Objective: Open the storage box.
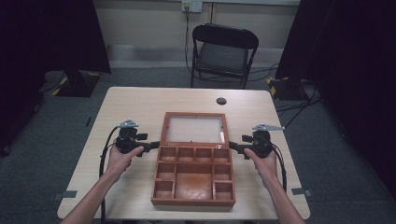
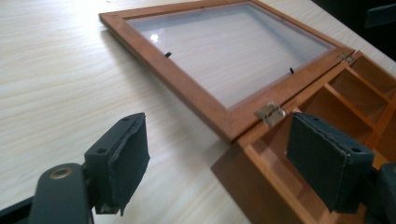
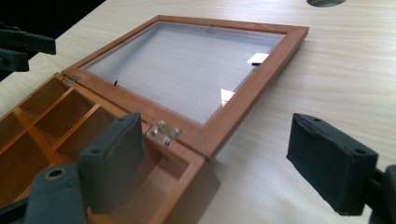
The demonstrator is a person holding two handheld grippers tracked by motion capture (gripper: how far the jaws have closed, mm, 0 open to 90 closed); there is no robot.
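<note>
The wooden box point(image 1: 194, 175) lies open in the lower middle of the high view, on the desk point(image 1: 135, 100). Its glass lid point(image 1: 195, 129) is folded flat behind it, toward the top of the frame. The hinge line runs left to right. The left claw point(image 1: 153, 146) and the right claw point(image 1: 233, 147) stand at its two ends, equally near. Both are wide and hold nothing.
</note>
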